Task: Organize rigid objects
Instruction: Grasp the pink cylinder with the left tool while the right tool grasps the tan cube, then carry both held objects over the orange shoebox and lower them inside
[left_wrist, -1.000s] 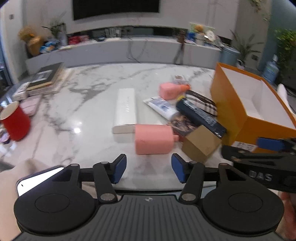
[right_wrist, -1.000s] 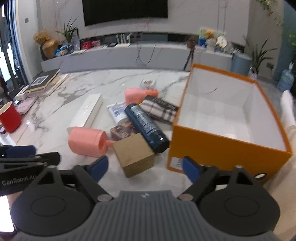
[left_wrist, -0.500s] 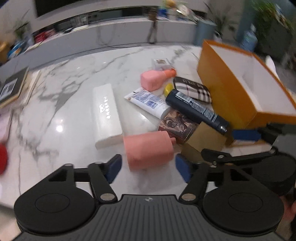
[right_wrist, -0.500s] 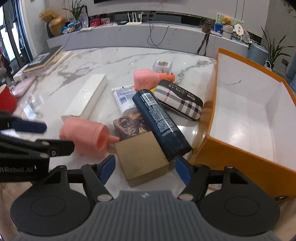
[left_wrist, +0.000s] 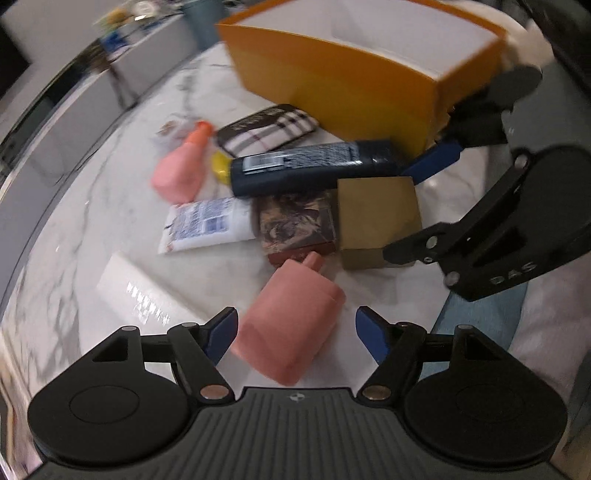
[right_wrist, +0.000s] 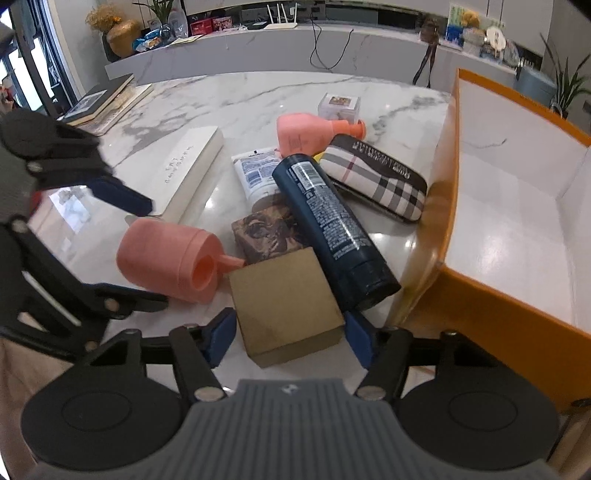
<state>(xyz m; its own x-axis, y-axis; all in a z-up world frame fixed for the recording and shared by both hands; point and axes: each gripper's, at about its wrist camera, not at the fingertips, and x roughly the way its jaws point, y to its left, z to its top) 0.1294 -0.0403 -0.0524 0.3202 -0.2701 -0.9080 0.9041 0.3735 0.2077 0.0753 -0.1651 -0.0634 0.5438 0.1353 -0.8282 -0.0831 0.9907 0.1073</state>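
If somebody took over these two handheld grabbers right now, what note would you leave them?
Left gripper: jaws just opened wide, around the pink bottle, not gripping.
Right gripper: jaws closing around the tan box; contact unclear.
Orange box: empty as far as visible.
Dark blue bottle, plaid case, white tube and the rest lie on the marble table.
Done: nothing boxed. Left: everything.

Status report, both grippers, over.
Left gripper open, just been widening, straddling pink bottle. Right gripper just been closing around tan box, fingers not clearly pressing. Dark blue tube leans beside the box; orange box empty.
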